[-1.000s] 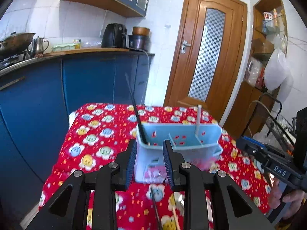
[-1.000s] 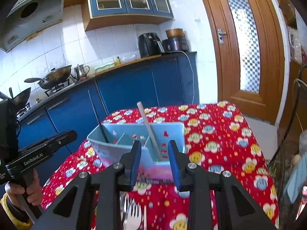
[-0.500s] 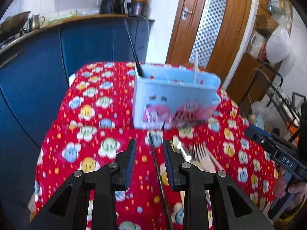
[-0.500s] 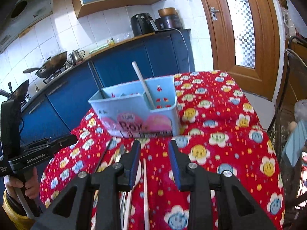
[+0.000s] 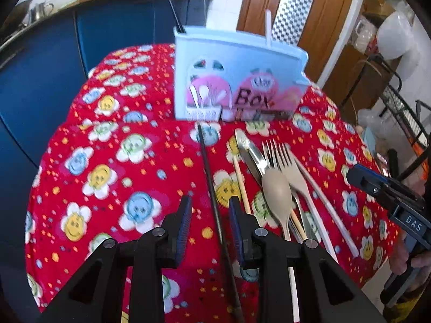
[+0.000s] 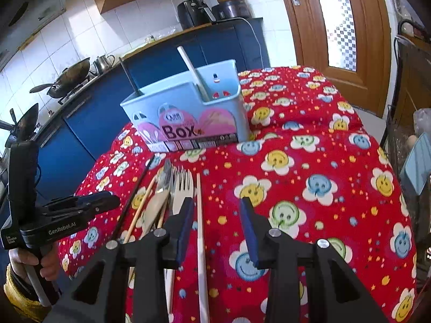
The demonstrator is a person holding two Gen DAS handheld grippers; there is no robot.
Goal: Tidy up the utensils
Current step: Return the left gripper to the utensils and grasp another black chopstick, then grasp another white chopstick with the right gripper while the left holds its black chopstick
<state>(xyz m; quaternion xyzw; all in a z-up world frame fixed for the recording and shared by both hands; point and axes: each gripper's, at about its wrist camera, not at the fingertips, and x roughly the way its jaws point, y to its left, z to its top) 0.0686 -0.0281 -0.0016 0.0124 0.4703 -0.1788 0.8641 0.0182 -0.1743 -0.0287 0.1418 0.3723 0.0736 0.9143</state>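
A light blue utensil box (image 5: 237,80) (image 6: 188,113) stands on the red flowered tablecloth (image 5: 107,161); a black chopstick (image 5: 172,2) and a white chopstick (image 6: 192,72) stand in it. In front lie a black chopstick (image 5: 212,193) (image 6: 134,191), wooden chopsticks (image 5: 241,180), a knife (image 5: 249,150), a beige spoon (image 5: 277,191), forks (image 5: 285,158) (image 6: 181,191) and a white chopstick (image 5: 323,202) (image 6: 200,228). My left gripper (image 5: 210,215) is open, its fingers on either side of the black chopstick, above it. My right gripper (image 6: 216,215) is open and empty, just right of the white chopstick.
Blue kitchen cabinets (image 6: 80,140) stand behind the table, with a wok (image 6: 70,75) and kettle on the counter. A wooden door (image 6: 336,27) is at the back right. A wire rack (image 5: 404,118) stands right of the table.
Both grippers have pulled back from the box and tilted down toward the utensils on the cloth. Their jaws have opened a little wider.
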